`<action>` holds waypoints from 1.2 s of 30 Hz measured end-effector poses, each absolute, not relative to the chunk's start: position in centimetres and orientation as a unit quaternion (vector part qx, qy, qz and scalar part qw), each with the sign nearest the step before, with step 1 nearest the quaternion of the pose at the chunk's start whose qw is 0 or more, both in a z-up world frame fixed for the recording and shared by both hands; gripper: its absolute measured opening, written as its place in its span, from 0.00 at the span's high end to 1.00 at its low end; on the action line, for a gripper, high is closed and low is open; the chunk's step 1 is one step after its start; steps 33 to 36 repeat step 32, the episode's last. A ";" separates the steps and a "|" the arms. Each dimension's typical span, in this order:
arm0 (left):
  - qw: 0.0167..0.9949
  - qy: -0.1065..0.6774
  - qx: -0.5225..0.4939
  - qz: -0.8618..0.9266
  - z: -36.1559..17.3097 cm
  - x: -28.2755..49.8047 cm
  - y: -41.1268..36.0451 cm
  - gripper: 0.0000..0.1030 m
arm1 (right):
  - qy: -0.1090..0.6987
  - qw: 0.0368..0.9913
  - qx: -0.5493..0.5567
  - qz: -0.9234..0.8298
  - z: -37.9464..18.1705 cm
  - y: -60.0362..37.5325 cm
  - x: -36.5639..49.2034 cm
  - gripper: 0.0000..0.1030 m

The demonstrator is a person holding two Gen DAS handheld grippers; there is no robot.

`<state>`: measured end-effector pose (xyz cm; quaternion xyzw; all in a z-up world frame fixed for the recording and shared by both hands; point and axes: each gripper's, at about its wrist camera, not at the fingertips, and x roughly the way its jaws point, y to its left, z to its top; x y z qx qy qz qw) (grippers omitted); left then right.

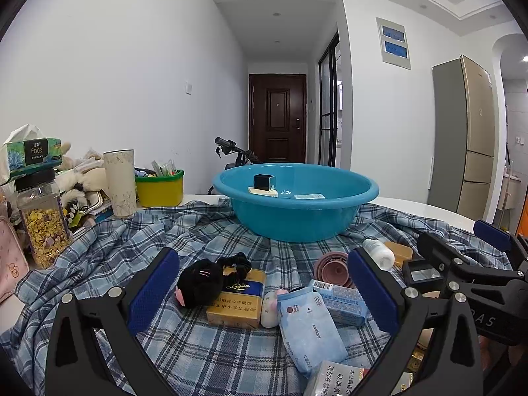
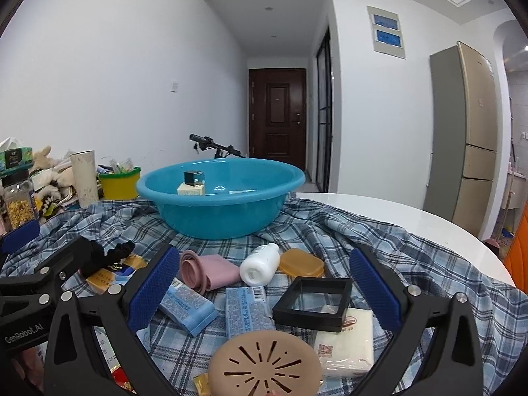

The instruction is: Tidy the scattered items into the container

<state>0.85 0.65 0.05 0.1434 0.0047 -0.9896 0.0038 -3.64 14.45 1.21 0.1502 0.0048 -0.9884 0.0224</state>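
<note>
A blue basin [image 1: 297, 204] [image 2: 217, 201] stands on a plaid cloth and holds a black cube on a cream box [image 1: 264, 185] and a flat packet. My left gripper [image 1: 264, 283] is open over a black plush hair tie [image 1: 204, 280], a gold cigarette pack [image 1: 237, 300] and a light blue pouch [image 1: 308, 323]. My right gripper [image 2: 264, 283] is open over two blue packets [image 2: 247, 310], a black square frame [image 2: 313, 303], a white bottle [image 2: 259, 264], a pink silicone cup [image 2: 204, 272], an orange soap box [image 2: 302, 262] and a beige round cover [image 2: 264, 363].
At the left stand a cereal jar [image 1: 44, 227], a tissue pack [image 1: 33, 155], a cream tumbler [image 1: 120, 181] and a yellow-green tub [image 1: 160, 188]. The white table [image 2: 412, 224] curves away at the right. A white tissue pack [image 2: 349, 343] lies near the right fingers.
</note>
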 end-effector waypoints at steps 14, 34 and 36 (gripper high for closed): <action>0.004 0.005 0.144 -0.990 0.1 0.9 0.6 0.00 | 0.004 0.024 0.150 -0.988 1.3 14.4 -3.6 0.00; 0.004 0.005 0.143 -0.990 0.1 0.9 0.6 0.00 | 0.004 0.024 0.150 -0.988 1.3 14.4 -3.6 0.00; 0.004 0.005 0.143 -0.990 0.1 0.9 0.6 0.00 | 0.004 0.024 0.150 -0.988 1.3 14.4 -3.6 0.00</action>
